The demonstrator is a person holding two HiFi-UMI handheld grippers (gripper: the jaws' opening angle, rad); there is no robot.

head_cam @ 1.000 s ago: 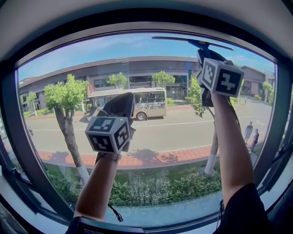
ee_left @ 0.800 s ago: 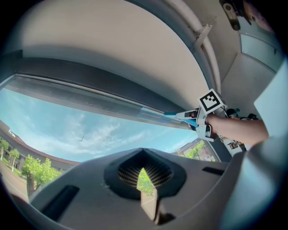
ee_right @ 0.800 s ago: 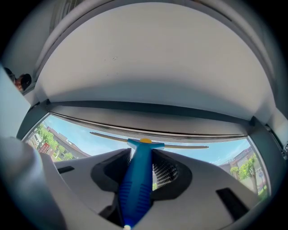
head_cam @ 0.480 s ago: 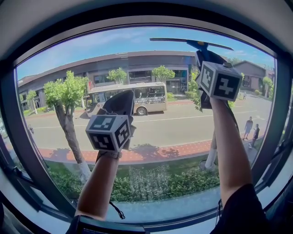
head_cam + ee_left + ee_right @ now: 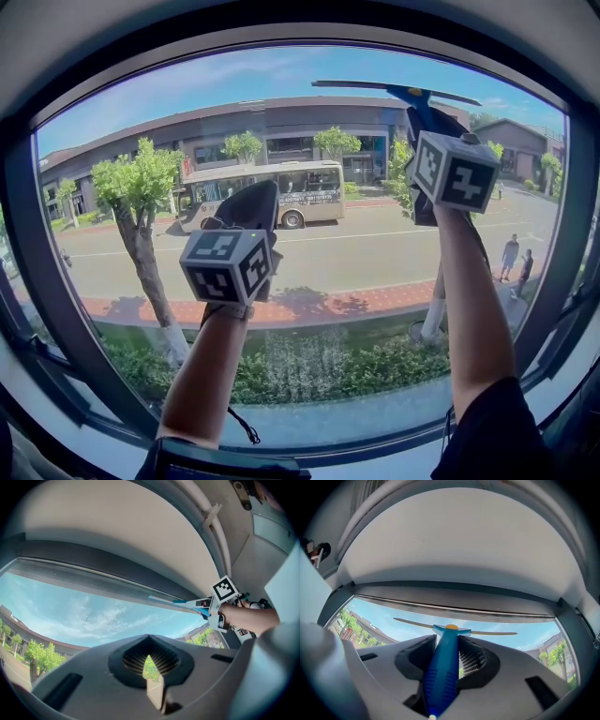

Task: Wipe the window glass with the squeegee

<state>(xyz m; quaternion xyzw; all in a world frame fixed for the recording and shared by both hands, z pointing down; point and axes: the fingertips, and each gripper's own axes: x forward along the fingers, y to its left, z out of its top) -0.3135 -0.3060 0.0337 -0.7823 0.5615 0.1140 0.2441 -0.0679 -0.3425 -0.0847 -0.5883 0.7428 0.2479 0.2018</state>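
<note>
The squeegee (image 5: 398, 91) has a blue handle and a long thin blade lying level against the window glass (image 5: 309, 272) near its top right. My right gripper (image 5: 419, 111) is shut on the blue handle (image 5: 443, 667), and the blade (image 5: 454, 630) spreads to both sides just under the upper frame. My left gripper (image 5: 246, 214) is raised at the middle left of the glass, shut with nothing between its jaws. From the left gripper view the squeegee (image 5: 176, 603) and the right gripper (image 5: 220, 606) show off to the right.
The dark window frame (image 5: 28, 309) rings the glass, with a white ceiling soffit (image 5: 454, 545) above. Outside are a street, a bus (image 5: 258, 192), trees (image 5: 136, 187) and a long building. A latch arm (image 5: 28, 361) sits at the lower left frame.
The right gripper and squeegee have held near the top right of the glass, shifting only slightly. The bus outside has rolled to the right. The left gripper has hardly moved.
</note>
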